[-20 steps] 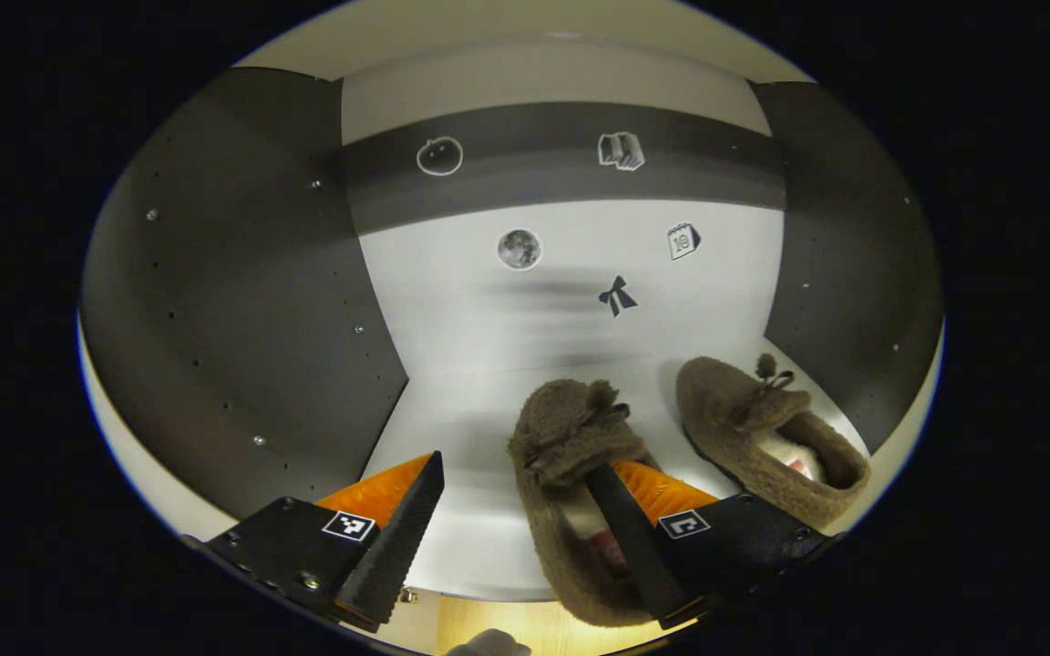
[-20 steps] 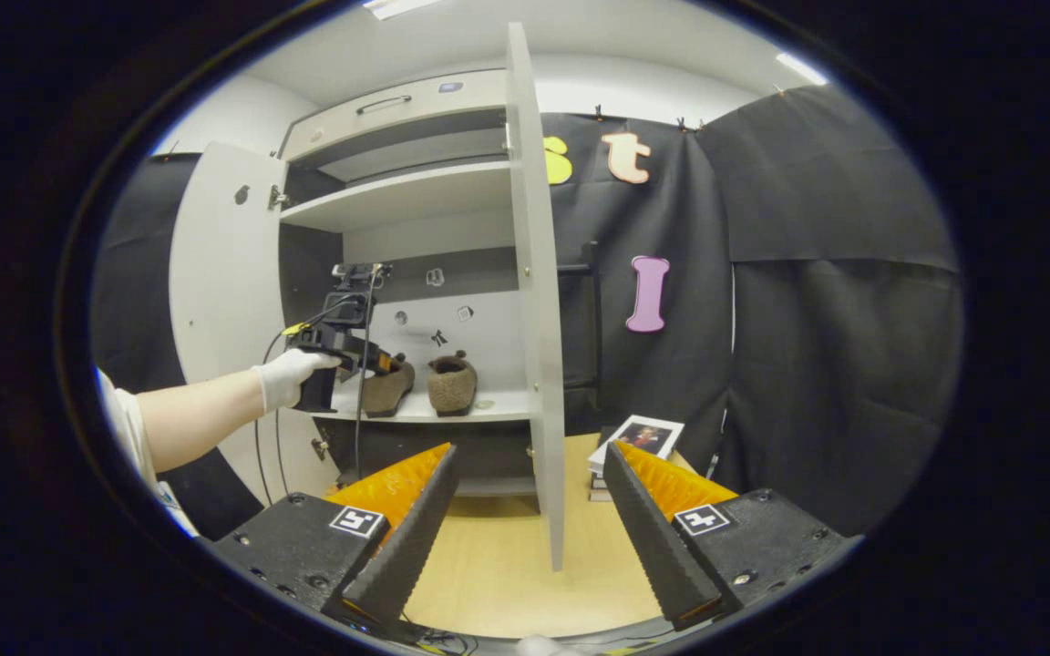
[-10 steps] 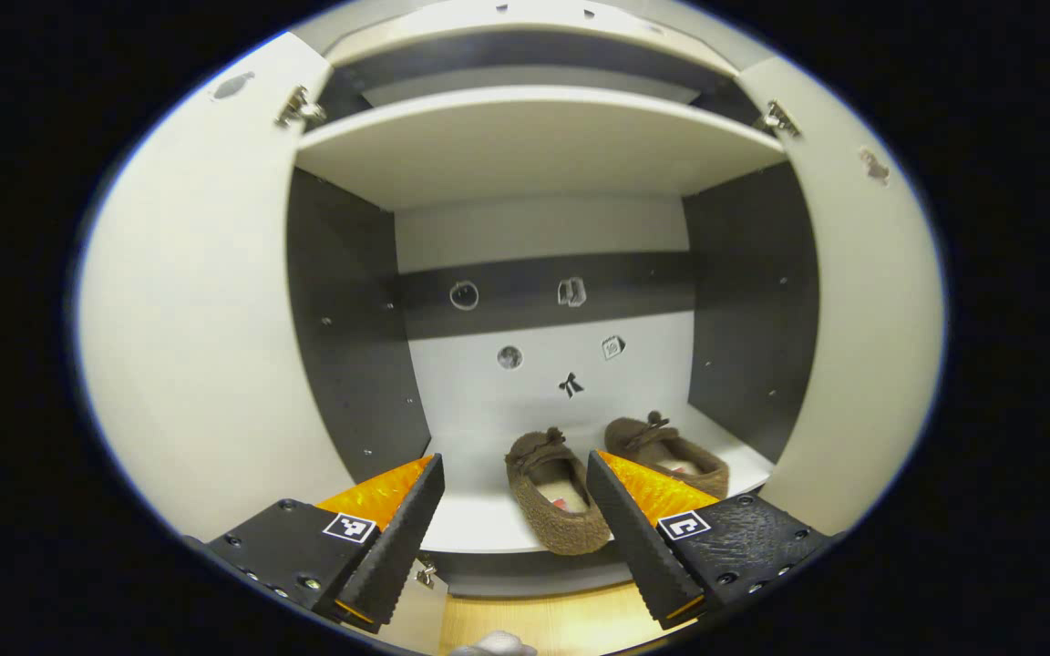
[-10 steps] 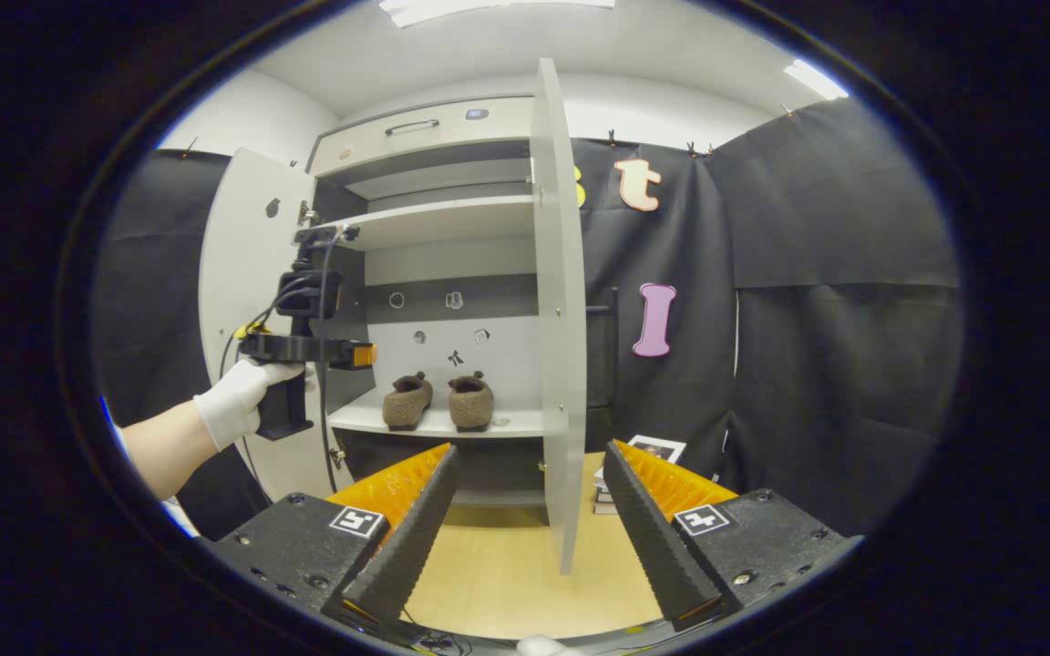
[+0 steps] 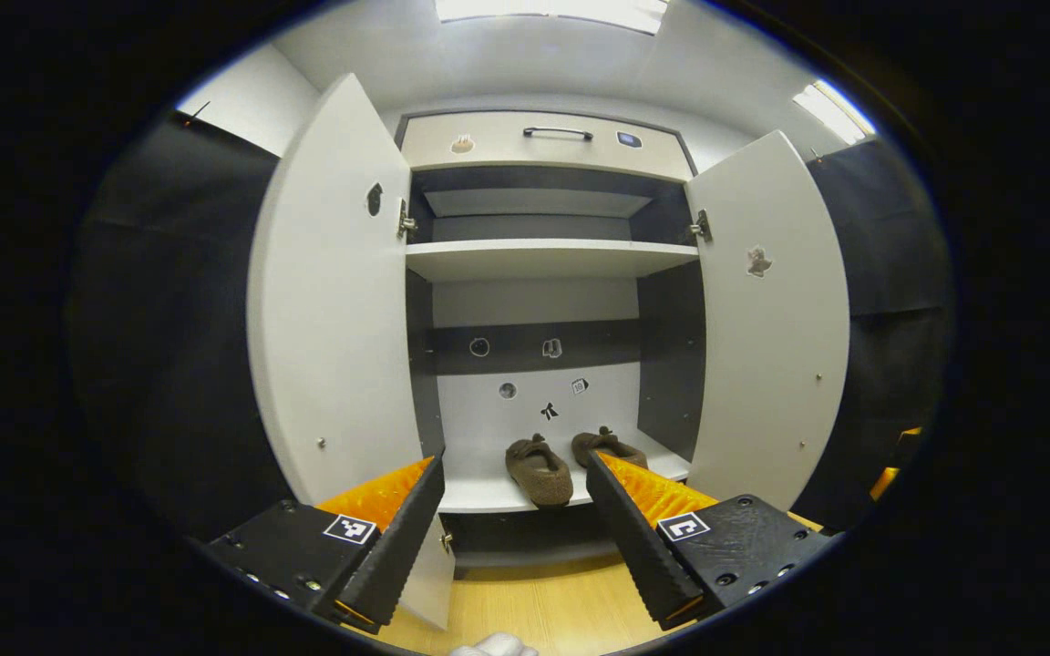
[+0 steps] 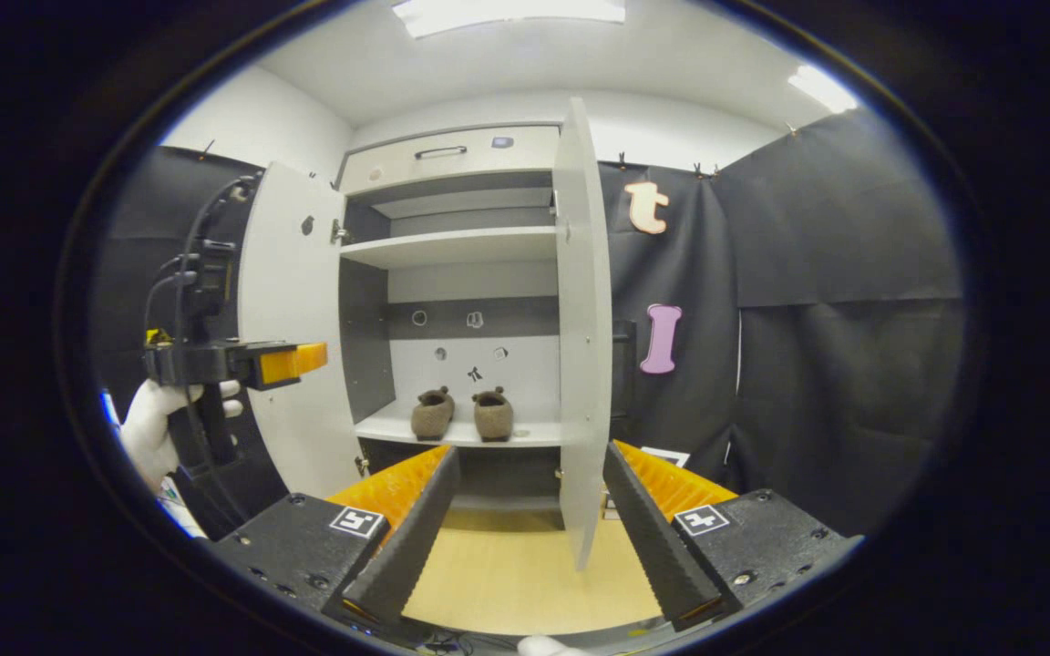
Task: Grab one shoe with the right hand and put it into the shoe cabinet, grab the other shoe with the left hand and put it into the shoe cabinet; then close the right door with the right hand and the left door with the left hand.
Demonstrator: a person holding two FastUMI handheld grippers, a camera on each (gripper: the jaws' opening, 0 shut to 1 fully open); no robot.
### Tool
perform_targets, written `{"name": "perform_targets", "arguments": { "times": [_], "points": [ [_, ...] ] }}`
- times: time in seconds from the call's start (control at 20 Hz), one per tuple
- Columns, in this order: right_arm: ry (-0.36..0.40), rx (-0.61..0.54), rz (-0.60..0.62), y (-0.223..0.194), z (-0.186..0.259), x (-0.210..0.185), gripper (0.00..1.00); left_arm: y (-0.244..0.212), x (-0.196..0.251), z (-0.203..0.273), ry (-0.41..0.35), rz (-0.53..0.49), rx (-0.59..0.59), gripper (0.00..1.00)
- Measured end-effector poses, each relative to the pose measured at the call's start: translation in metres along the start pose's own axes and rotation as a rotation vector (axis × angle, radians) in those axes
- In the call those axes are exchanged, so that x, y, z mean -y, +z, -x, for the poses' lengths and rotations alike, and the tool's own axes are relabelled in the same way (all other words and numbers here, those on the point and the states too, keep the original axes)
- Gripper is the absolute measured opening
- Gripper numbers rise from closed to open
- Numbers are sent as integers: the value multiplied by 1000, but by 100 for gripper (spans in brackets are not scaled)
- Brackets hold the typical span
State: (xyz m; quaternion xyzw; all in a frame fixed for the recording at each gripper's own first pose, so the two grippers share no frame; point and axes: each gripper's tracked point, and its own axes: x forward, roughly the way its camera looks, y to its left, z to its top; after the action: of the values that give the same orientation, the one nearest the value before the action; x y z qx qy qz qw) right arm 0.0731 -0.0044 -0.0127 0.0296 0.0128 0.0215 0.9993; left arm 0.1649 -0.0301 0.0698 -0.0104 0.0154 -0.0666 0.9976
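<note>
Left gripper view: left gripper (image 5: pixel 514 528) wide open, empty, clear of cabinet (image 5: pixel 543 260). Shoes (image 5: pixel 539 468) side by side on shelf. Right gripper (image 6: pixel 525 519) spread, empty, facing right door (image 6: pixel 584 346), likely for closing. Both doors open.

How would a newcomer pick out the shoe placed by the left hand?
Look into the open shoe cabinet, at its lower shelf. Two fuzzy brown shoes sit there side by side; it is likely the left shoe, which sits nearer the shelf's front edge than its neighbour.
</note>
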Motion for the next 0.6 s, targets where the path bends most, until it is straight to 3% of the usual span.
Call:
{"name": "perform_targets", "arguments": {
  "times": [0.25,0.6],
  "points": [
    [-5,-6,4,-8,20,-9,100,-15,-17,66,29,14,16,96],
    [-23,-40,3,-26,31,-6,100,-61,-21,143,67,28,-58,96]
  ]
}}
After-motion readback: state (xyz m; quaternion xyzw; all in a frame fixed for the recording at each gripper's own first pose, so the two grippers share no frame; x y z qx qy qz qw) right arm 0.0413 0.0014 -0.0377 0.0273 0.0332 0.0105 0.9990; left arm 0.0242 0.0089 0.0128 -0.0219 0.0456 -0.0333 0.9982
